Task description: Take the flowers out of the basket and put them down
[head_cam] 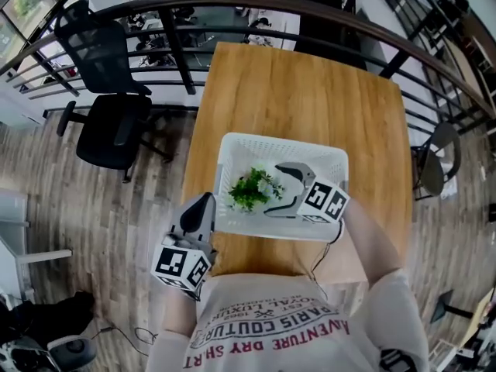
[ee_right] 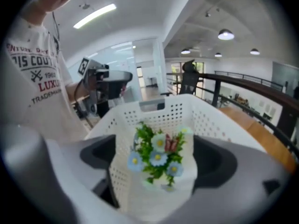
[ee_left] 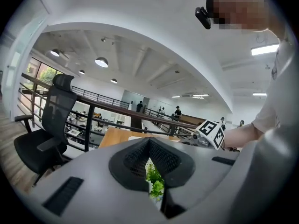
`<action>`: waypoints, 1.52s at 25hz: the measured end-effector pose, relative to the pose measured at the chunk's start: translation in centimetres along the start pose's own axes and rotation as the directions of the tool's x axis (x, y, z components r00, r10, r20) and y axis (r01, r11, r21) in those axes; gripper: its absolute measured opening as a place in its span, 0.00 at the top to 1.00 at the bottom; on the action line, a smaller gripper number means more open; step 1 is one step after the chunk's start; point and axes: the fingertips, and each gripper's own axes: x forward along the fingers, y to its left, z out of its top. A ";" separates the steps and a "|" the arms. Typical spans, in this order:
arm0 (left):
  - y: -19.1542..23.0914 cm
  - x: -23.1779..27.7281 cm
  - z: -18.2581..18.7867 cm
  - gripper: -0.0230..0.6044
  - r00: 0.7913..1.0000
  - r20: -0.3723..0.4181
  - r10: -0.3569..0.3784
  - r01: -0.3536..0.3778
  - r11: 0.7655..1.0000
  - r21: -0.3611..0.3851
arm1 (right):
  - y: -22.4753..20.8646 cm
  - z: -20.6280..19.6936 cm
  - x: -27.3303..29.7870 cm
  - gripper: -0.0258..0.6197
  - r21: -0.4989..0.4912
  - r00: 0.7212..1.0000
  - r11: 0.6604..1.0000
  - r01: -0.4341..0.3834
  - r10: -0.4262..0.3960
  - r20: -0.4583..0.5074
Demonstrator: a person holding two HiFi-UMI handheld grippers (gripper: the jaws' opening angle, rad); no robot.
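A small bunch of blue and white artificial flowers (head_cam: 249,188) with green leaves lies inside a white perforated basket (head_cam: 232,147) on the wooden table (head_cam: 310,91). My right gripper (head_cam: 273,190) reaches into the basket from the right and stands open, with the flowers (ee_right: 159,155) between its two jaws; the pads do not press on them. The basket's wall (ee_right: 205,120) rises behind the bunch. My left gripper (head_cam: 203,201) hangs outside the basket's near left corner, its jaws together and nothing held. In the left gripper view the flowers (ee_left: 155,181) peek through below the left gripper (ee_left: 149,146).
A black office chair (head_cam: 108,91) stands on the wood floor left of the table. A dark curved railing (head_cam: 310,10) runs behind the table's far edge. Bare tabletop lies beyond the basket and to its right. The person's torso is at the table's near edge.
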 end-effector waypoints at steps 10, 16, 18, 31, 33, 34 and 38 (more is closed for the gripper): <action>1.9 -0.6 -1.7 0.94 0.996 -0.030 0.084 -0.085 0.996 -0.021 | -3.2 -7.1 6.1 0.18 -0.122 0.965 0.988 -0.098 0.064 -0.254; 3.2 -0.7 -2.1 0.94 0.990 -0.047 0.132 -0.132 0.991 -0.007 | -2.7 -8.0 8.8 0.18 -0.092 0.955 0.981 -0.170 0.140 -0.262; 3.6 -0.9 -2.4 0.94 0.988 -0.049 0.144 -0.145 0.989 -0.010 | -2.3 -8.3 9.8 0.18 -0.100 0.951 0.978 -0.182 0.149 -0.272; 8.3 -3.9 -5.5 0.94 0.961 -0.123 0.247 -0.253 0.967 -0.040 | -3.5 -9.3 13.3 0.18 -0.095 0.944 0.987 -0.133 0.097 -0.314; 8.7 -4.3 -5.4 0.94 0.960 -0.122 0.251 -0.257 0.966 -0.040 | -3.6 -9.6 13.9 0.18 -0.105 0.945 0.988 -0.111 0.072 -0.320; 8.8 -4.4 -5.4 0.94 0.961 -0.120 0.251 -0.257 0.966 -0.038 | -3.7 -9.7 14.1 0.18 -0.108 0.946 0.989 -0.102 0.063 -0.317; 8.6 -3.5 -4.5 0.94 0.967 -0.105 0.232 -0.237 0.971 -0.030 | -4.1 -9.7 14.1 0.18 -0.117 0.951 0.989 -0.090 0.051 -0.304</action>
